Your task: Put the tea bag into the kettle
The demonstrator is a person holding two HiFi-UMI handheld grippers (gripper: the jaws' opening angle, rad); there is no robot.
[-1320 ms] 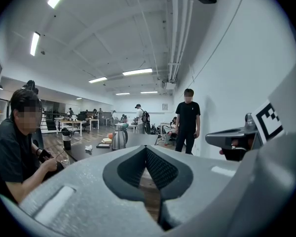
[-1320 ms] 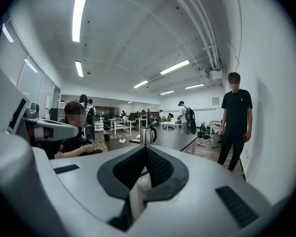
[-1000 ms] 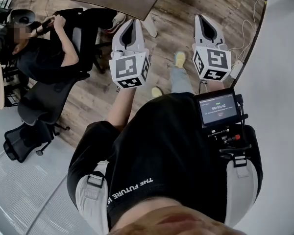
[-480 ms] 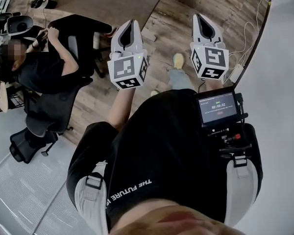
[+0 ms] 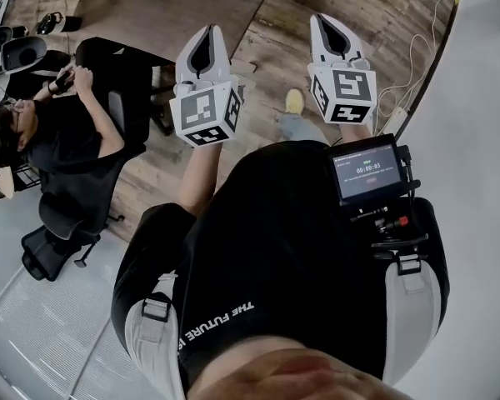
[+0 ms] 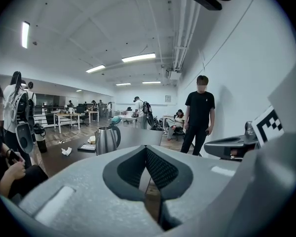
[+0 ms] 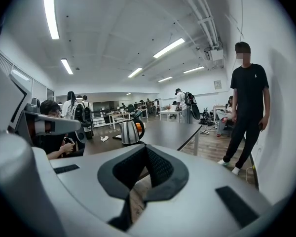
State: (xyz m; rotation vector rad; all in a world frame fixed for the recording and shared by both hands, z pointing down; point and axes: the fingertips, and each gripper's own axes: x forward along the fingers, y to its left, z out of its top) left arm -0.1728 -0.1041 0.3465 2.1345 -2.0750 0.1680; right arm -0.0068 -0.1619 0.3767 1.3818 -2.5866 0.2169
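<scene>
The left tool [image 6: 146, 149] and right tool [image 7: 146, 148] are both closed and empty, held raised toward the shiny steel kettle [image 7: 129, 132] on the dark desk [image 7: 175, 132], probably for the approach. No tea bag is identifiable.

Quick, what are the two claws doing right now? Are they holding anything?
Left claw: closed, holding nothing.
Right claw: closed, holding nothing.
</scene>
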